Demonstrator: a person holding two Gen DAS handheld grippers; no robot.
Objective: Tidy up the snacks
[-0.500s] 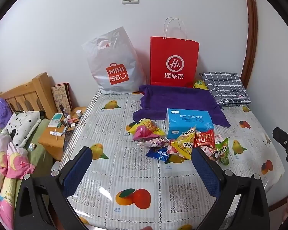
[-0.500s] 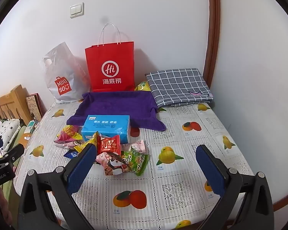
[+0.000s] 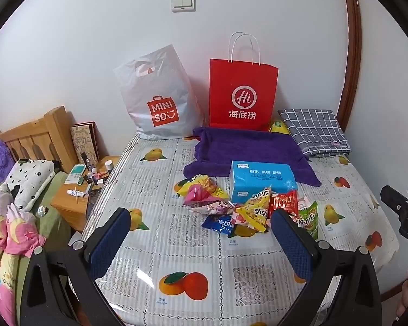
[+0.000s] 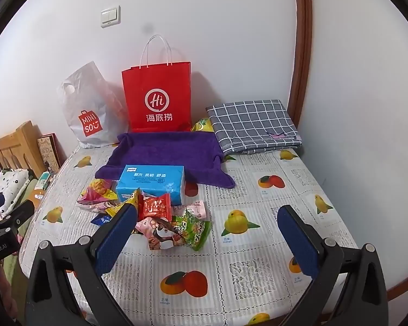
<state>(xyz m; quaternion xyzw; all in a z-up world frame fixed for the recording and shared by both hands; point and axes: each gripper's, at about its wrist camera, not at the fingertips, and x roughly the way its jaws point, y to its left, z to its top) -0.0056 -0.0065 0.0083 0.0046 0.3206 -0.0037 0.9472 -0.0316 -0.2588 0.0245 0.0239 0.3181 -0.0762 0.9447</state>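
Observation:
A heap of snack packets (image 3: 247,209) lies mid-table in front of a blue tissue box (image 3: 261,180); in the right wrist view the heap (image 4: 160,217) and the box (image 4: 151,183) sit left of centre. It includes a red packet (image 4: 153,206), a green packet (image 4: 194,228) and a yellow-pink packet (image 3: 201,190). My left gripper (image 3: 201,244) is open and empty, held above the near part of the table, short of the heap. My right gripper (image 4: 206,236) is open and empty, to the right of the heap.
A red paper bag (image 3: 242,95) and a white plastic bag (image 3: 160,95) stand against the back wall. A purple towel (image 3: 247,149) and a folded checked cloth (image 3: 315,130) lie behind the box. A cluttered wooden nightstand (image 3: 84,187) and a bed are left of the table.
Both views have shifted only slightly; the right gripper's edge sits a little lower at the right of the left wrist view. Nothing on the table has moved.

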